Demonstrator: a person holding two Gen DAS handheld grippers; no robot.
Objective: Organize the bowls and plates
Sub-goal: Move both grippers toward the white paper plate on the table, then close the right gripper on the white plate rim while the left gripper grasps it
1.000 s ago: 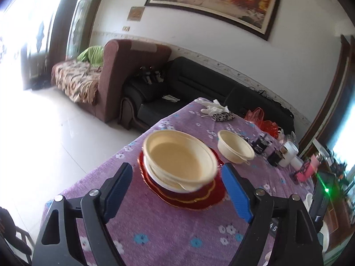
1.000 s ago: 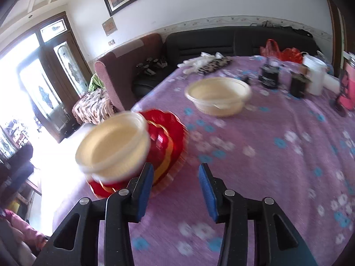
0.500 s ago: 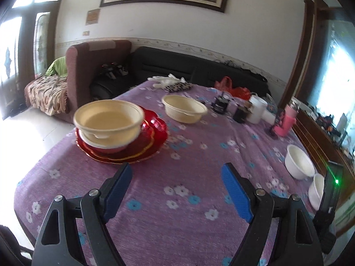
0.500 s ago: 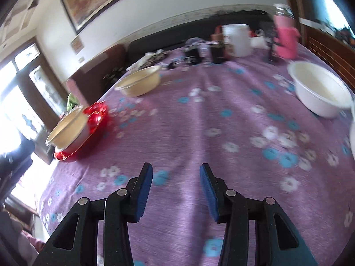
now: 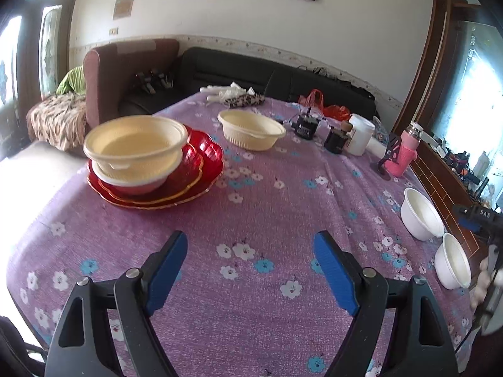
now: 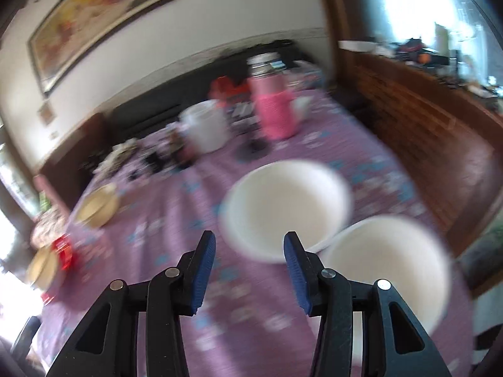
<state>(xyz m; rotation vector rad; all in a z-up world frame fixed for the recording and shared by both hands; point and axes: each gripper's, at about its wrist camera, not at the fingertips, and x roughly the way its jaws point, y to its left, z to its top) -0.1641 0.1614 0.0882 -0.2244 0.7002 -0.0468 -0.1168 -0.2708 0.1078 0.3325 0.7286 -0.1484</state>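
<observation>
Bowls: cream pair point(image 5: 135, 150) stacked on red plates point(image 5: 201, 169), table's left; white pair point(image 6: 286, 207) now filling right view, previously distant. Left gripper point(image 5: 250, 260) wide open, empty; right gripper point(image 6: 250, 259) part-open, empty.

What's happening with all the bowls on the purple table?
A person is tidying bowls with a claw in each hand. A cream bowl already sits stacked in a white bowl on the red plates. Another cream bowl waits alone. The right claw is open and empty, aimed at two white bowls side by side. The left claw is open too, holding nothing.
</observation>
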